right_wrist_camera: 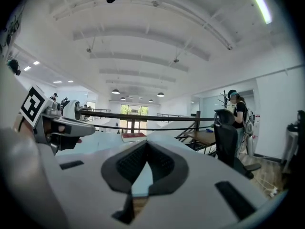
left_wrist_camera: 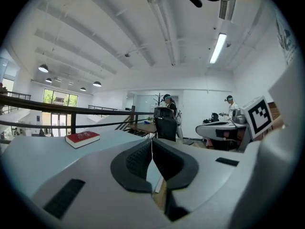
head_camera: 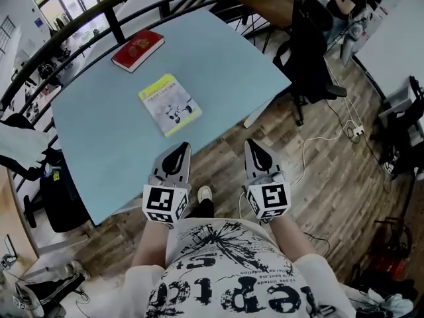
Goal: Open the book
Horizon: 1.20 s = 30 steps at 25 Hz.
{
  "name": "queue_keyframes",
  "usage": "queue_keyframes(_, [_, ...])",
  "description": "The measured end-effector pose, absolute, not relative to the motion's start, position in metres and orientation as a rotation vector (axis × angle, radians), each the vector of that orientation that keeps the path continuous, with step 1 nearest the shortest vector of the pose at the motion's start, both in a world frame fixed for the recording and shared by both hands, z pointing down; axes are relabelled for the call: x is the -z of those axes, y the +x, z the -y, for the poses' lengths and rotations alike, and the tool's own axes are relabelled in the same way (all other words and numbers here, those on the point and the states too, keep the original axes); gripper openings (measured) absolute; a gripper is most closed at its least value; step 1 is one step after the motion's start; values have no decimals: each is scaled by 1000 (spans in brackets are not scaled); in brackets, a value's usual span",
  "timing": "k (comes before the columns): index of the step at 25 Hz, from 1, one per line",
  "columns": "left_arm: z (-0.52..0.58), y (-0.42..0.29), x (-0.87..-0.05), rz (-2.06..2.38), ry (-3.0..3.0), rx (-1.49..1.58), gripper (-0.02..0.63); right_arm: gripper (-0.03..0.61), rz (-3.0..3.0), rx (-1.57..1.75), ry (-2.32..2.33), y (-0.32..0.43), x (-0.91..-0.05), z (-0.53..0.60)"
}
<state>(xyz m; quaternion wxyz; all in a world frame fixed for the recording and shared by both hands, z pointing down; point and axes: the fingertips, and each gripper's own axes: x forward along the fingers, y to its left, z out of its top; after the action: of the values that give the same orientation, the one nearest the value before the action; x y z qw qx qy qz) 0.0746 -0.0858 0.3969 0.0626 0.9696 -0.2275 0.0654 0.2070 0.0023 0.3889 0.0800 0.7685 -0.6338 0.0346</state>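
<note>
Two closed books lie on the light blue table (head_camera: 106, 131). A yellow and white book (head_camera: 170, 104) is near the middle, and a red book (head_camera: 138, 50) lies farther back by the railing. My left gripper (head_camera: 183, 146) is shut and empty, its tips just over the table's near edge, short of the yellow book. Beside it my right gripper (head_camera: 252, 144) is also shut and empty, over the wooden floor off the table's edge. The left gripper view shows shut jaws (left_wrist_camera: 152, 141) and the red book (left_wrist_camera: 82, 138). In the right gripper view the shut jaws (right_wrist_camera: 147, 145) point toward the red book (right_wrist_camera: 134, 136).
A black railing (head_camera: 112, 18) runs along the table's far side. A black office chair (head_camera: 308, 52) stands right of the table by a wooden desk (head_camera: 268, 2). A white cable (head_camera: 324, 141) trails over the floor. People stand at the room's far end.
</note>
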Motion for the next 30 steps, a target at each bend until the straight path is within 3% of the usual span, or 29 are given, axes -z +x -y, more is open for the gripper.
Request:
queue_keyframes(7, [181, 115, -394, 737, 2905, -208, 20, 11, 1931, -113, 2264, 252, -389, 99])
queue_keyframes(22, [264, 152, -414, 1211, 2711, -273, 21, 11, 2282, -116, 1845, 302, -404, 239])
queue_keyframes(30, [267, 191, -483, 1364, 2459, -431, 22, 11, 2448, -157, 1519, 325, -434, 277])
